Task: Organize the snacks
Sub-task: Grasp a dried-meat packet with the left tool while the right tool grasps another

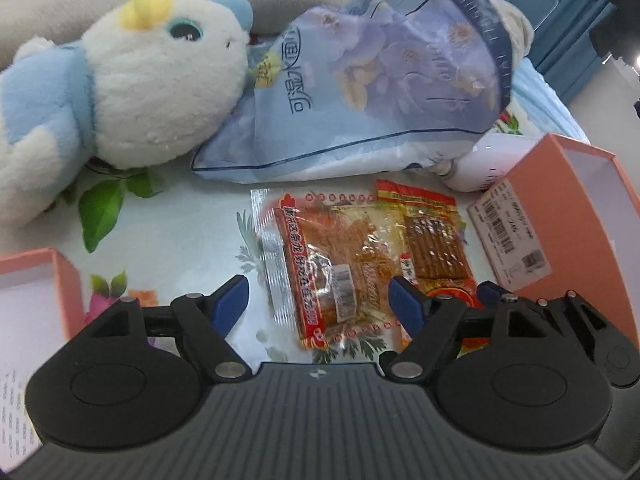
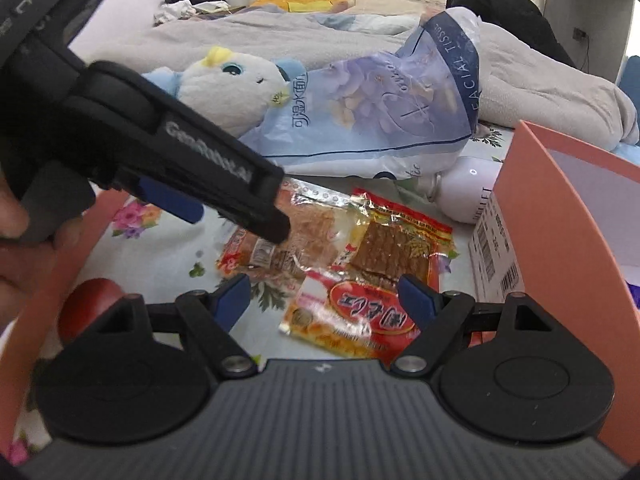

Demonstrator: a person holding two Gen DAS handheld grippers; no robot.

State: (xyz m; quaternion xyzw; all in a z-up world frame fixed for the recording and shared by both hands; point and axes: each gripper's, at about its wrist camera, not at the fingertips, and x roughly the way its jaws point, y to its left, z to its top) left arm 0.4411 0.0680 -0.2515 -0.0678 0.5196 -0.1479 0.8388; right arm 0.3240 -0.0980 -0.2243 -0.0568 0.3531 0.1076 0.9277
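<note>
Three snack packets lie together on the flowered sheet. A clear packet with a red strip (image 1: pixel 332 264) (image 2: pixel 288 248) sits just ahead of my left gripper (image 1: pixel 320 294), which is open and hovers over its near end with its pads clear of it. Beside it is a red and yellow packet of brown sticks (image 1: pixel 436 248) (image 2: pixel 400 248). Nearest the right gripper lies a red packet (image 2: pixel 360 316). The right gripper (image 2: pixel 326 290) is open above that packet, holding nothing. In the right wrist view the left gripper (image 2: pixel 236 220) reaches in from the upper left.
An open salmon box (image 1: pixel 560 184) (image 2: pixel 532 208) stands on the right and another (image 1: pixel 68 280) (image 2: pixel 80 240) on the left. Behind the snacks lie a plush bird (image 1: pixel 160 80) (image 2: pixel 232 84), a blue tissue pack (image 1: pixel 380 92) (image 2: pixel 380 112) and a white bottle (image 1: pixel 488 164) (image 2: pixel 468 188). A hand (image 2: pixel 16 220) shows at left.
</note>
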